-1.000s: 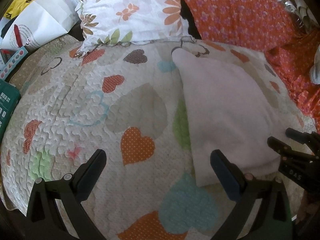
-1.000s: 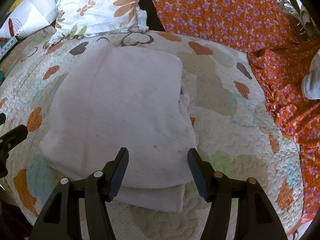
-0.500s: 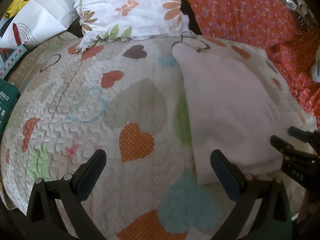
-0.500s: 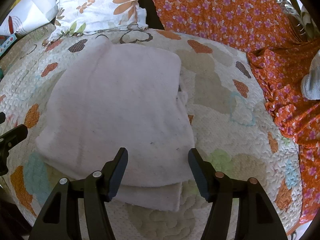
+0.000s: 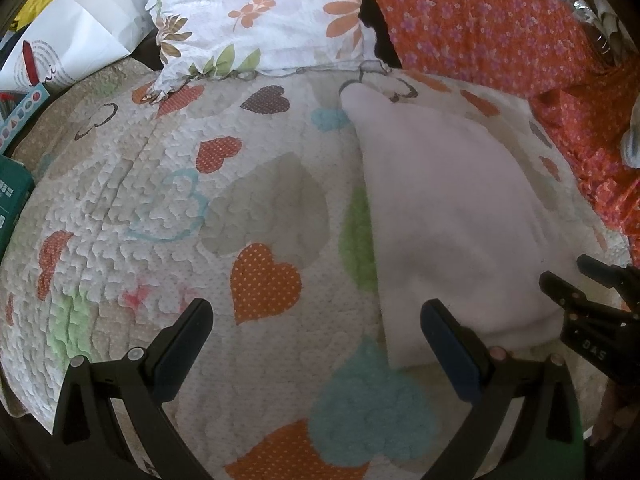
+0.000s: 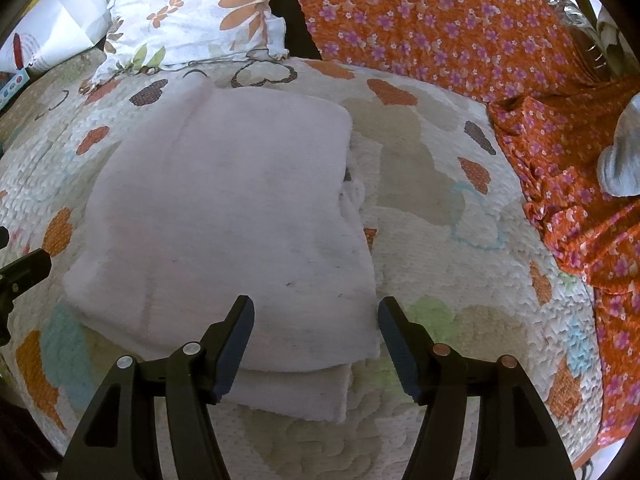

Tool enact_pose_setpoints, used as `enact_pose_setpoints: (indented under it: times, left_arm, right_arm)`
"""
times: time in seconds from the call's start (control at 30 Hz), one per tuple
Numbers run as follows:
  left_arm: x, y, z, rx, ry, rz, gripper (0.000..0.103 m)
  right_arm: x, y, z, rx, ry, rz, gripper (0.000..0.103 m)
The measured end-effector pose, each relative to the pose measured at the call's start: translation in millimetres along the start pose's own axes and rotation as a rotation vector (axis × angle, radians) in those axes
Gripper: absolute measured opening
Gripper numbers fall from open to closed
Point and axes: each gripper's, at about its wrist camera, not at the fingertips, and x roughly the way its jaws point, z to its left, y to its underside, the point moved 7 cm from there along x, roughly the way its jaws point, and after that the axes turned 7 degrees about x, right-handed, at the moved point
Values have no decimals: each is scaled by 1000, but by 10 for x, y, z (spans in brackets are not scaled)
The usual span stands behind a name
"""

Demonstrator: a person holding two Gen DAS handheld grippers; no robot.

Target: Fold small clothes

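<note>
A pale pink folded garment (image 6: 224, 220) lies flat on the heart-patterned quilt (image 6: 420, 184), with a lower layer sticking out at its near edge. It also shows in the left wrist view (image 5: 452, 208), right of centre. My right gripper (image 6: 316, 312) is open and empty, its fingers just above the garment's near edge. My left gripper (image 5: 316, 316) is open and empty over bare quilt (image 5: 160, 184), its right finger (image 5: 444, 332) by the garment's near left corner. The right gripper's tips (image 5: 576, 280) show at the right edge of the left wrist view.
A floral white pillow (image 5: 260, 12) and an orange flowered cloth (image 6: 460, 20) lie at the back. The orange cloth drapes down the right side (image 6: 580, 184). A grey-white cloth piece (image 6: 624, 152) sits on it. White paper bags (image 5: 68, 40) and a green box (image 5: 12, 200) are at left.
Both grippers have drawn back slightly toward me, staying open. The garment has not moved.
</note>
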Motion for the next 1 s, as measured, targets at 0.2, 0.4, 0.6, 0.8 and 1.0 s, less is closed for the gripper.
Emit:
enact_pose_setpoints:
  times: [0.2,0.4,0.6,0.8,1.0]
  left_arm:
    - [-28,-19,-27,-6,20,-12,103]
    - [-60,-45,-61,-9,35,-30,103]
    - [-73,-69,-75,-7,38,-40,103]
    - [-77,-73,-81,-6,32,-41,103]
    - [-47,-73,-75,6,22,-34,103]
  right_arm:
    - [3,-1,-13,3,0,1,69]
    - [-20,-11,-40,17,4,-9,69]
    - [-47,-25,-92,35,11,-19,69]
    - [-37,-25,-156,54,17,-17,69]
    - [-31,-28,-164,54,17,-17,69]
